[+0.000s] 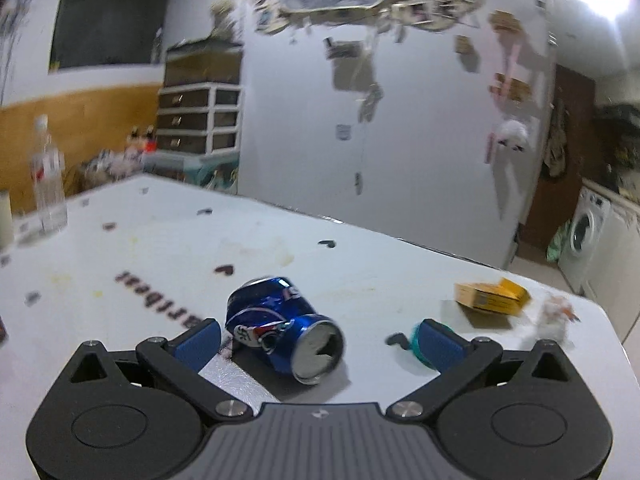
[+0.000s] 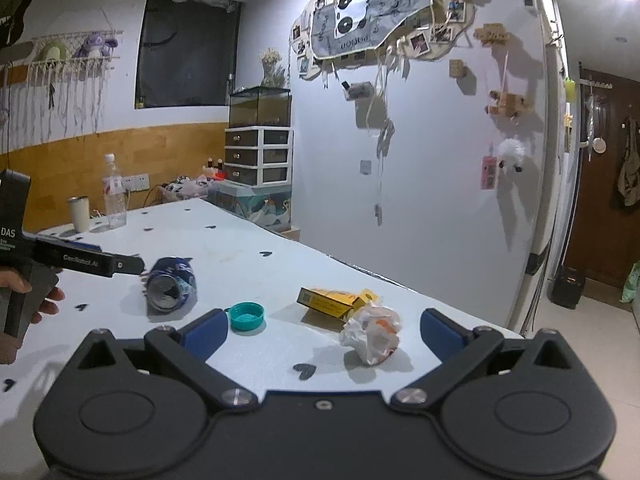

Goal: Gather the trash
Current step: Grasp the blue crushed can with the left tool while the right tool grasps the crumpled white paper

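Crushed blue soda can [image 1: 280, 330] lies on its side mid-table [image 1: 160, 240], dented, open end toward the left gripper [image 1: 316, 340], whose jaws are spread wide. Right gripper [image 2: 324, 330] likewise spread, crumpled white paper wad [image 2: 372, 330] between its fingers near the table's right edge.

You've got a dented can [image 1: 280, 328], glossy blue metal with a dull grey end. Cap [image 2: 247, 315] is smooth teal plastic. Box [image 2: 334, 302] is matt yellow card; wad [image 2: 372, 334] beside it is crinkled white paper. Table [image 2: 240, 248] is smooth, matt white, stained. Gripper pads [image 2: 204, 334] are matt blue, arms black plastic with bright metal screws.
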Action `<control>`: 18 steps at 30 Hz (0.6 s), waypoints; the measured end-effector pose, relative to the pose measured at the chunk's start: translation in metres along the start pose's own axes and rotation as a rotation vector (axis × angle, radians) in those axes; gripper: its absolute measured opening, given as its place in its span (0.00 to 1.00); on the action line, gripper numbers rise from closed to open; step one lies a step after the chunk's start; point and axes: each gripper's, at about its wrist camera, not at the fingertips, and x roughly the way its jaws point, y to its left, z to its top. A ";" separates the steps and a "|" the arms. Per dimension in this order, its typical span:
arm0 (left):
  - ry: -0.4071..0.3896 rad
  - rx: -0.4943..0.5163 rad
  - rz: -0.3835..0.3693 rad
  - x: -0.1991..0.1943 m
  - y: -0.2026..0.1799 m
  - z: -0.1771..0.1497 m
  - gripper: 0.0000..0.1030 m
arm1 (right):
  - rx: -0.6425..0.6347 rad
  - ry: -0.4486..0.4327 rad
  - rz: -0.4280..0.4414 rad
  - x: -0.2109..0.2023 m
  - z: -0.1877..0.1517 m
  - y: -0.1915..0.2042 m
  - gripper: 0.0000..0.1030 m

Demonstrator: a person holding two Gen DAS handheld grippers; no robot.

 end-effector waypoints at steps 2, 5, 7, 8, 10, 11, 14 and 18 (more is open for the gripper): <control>0.009 -0.061 -0.018 0.016 0.010 0.000 1.00 | 0.000 -0.001 0.004 0.016 -0.001 -0.003 1.00; 0.022 -0.172 -0.075 0.036 0.026 -0.001 1.00 | 0.009 0.004 0.001 0.040 -0.003 -0.009 1.00; 0.040 -0.240 -0.114 0.049 0.036 -0.002 1.00 | 0.014 0.010 -0.010 0.054 -0.003 -0.013 1.00; 0.049 -0.259 -0.126 0.057 0.038 -0.001 1.00 | 0.017 0.014 -0.017 0.062 -0.004 -0.015 1.00; 0.054 -0.277 -0.152 0.069 0.044 -0.002 1.00 | 0.017 0.024 -0.024 0.075 -0.006 -0.019 1.00; 0.054 -0.278 -0.163 0.073 0.046 -0.003 1.00 | 0.014 0.031 -0.026 0.082 -0.006 -0.021 1.00; 0.064 -0.318 -0.199 0.085 0.054 -0.006 1.00 | -0.001 0.052 -0.044 0.100 -0.012 -0.027 1.00; 0.089 -0.364 -0.238 0.100 0.066 -0.010 1.00 | -0.011 0.080 -0.061 0.123 -0.022 -0.033 1.00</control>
